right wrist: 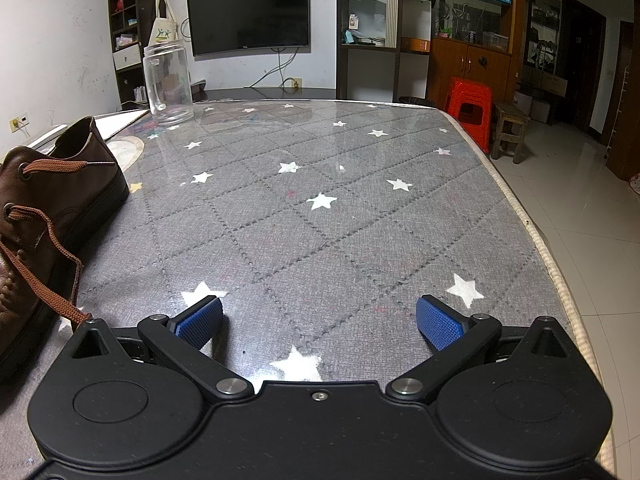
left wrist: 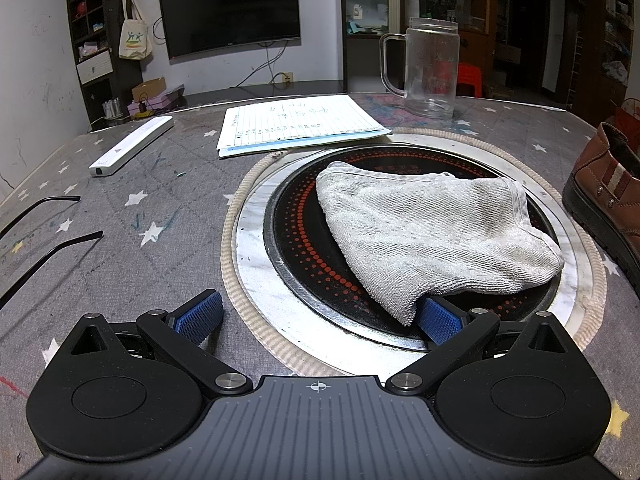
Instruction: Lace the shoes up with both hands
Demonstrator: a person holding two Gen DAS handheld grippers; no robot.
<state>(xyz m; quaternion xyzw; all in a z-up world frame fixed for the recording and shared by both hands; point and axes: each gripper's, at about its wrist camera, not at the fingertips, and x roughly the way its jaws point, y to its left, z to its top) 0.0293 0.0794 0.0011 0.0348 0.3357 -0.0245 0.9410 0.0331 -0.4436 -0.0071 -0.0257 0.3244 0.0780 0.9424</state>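
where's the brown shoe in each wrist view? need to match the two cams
Left wrist: shoe at the far right edge, cut off by the frame, right of the cloth on the round burner.
Right wrist: shoe at the left edge, laces loose, one hanging down beside the right gripper.
Shared landmark: clear mug at the table's far side, with the TV behind it.

Home living rm: wall TV [right wrist: 249, 14], display cabinets [right wrist: 468, 28], red plastic stool [right wrist: 468, 108], star-print padded table [right wrist: 340, 220] w/ built-in heater ring [left wrist: 296, 216].
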